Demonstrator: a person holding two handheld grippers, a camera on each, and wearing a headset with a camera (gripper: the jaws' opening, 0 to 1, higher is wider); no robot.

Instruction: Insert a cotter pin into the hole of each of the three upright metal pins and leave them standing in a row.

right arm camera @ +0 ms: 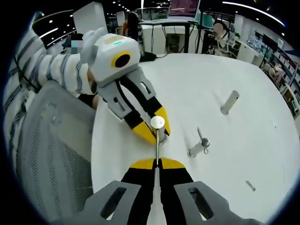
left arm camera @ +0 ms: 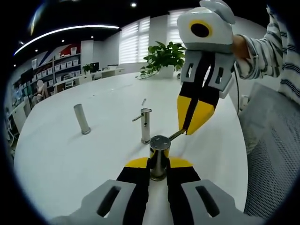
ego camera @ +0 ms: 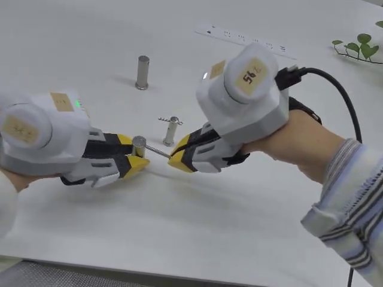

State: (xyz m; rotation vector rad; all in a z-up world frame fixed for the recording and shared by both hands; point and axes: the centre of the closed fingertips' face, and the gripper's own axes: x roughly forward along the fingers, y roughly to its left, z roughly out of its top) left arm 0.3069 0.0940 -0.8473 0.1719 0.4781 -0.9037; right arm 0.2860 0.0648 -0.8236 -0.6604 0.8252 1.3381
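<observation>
My left gripper [ego camera: 135, 154] is shut on a short upright metal pin [ego camera: 139, 143], which stands between its yellow jaws [left arm camera: 159, 156]. From the right, my right gripper [ego camera: 177, 156] holds a thin cotter pin [ego camera: 158, 150] level, its tip at the side of that metal pin near the top [right arm camera: 158, 146]. Just behind stands a second metal pin [ego camera: 172, 130] with a cotter pin through its hole [left arm camera: 146, 124]. A third, taller metal pin [ego camera: 142, 72] stands farther back with nothing through it [left arm camera: 82, 119].
A loose cotter pin [right arm camera: 251, 185] lies on the white table [ego camera: 197, 227] beyond the metal pins. At the far edge are a white power strip [ego camera: 245, 37] and a green plant [ego camera: 361, 46]. A black cable [ego camera: 335, 89] trails from the right gripper.
</observation>
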